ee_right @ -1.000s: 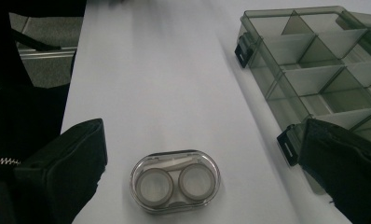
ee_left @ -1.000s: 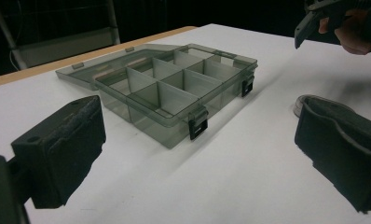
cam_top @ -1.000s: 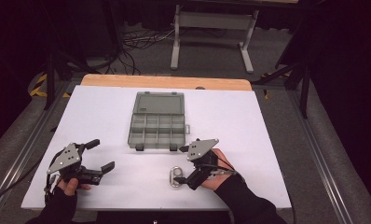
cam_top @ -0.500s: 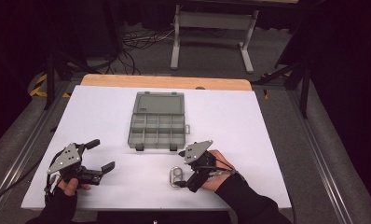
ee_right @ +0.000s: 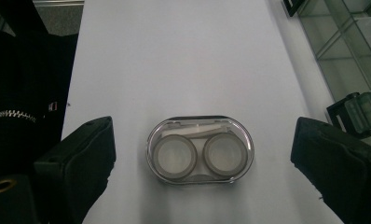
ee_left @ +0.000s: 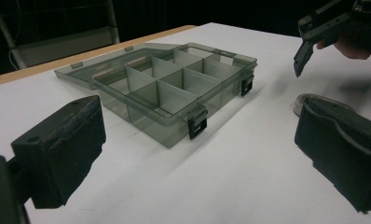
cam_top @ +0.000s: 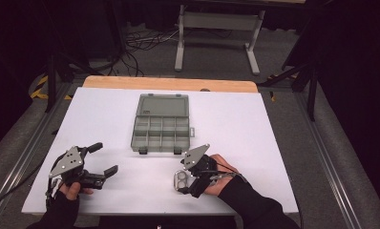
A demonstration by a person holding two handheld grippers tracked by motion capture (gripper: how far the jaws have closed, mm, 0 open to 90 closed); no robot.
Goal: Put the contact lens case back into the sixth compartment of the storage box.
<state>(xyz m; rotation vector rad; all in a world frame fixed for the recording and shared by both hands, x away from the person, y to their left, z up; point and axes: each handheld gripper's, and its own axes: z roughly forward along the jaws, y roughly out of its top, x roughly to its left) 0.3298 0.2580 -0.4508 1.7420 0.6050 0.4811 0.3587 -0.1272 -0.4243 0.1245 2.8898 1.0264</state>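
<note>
- Worktop: white sheet over a wooden top, wood strip showing along the far edge; dark floor w/ cables and a grey stand beyond it.
- Compartment box: smoky clear plastic, approx. centre of worktop, lid folded flat open on the far side; dividers make a grid of small cells, all look bare. Two black latches on the near wall. Left tongs view has it just ahead, latch facing the cam.
- Left tongs: near-left of worktop, held in a gloved hand, grey three-cornered plate on top. Jaws stand wide apart, nothing between them; pointing twd the box, well apart from it.
- Right tongs: near edge, right of centre, tipped down over the lens case. Jaws have just been closing in but pads aren't on it yet; gap visible each side of the case in right tongs view. Also seen top-right in left tongs view.
- Lens case: clear oval shell w/ two round grey wells side by side, flat on the worktop between the right tongs' jaws, not touching either. In high view it sits near the box's front-right corner, apart from it.
</note>
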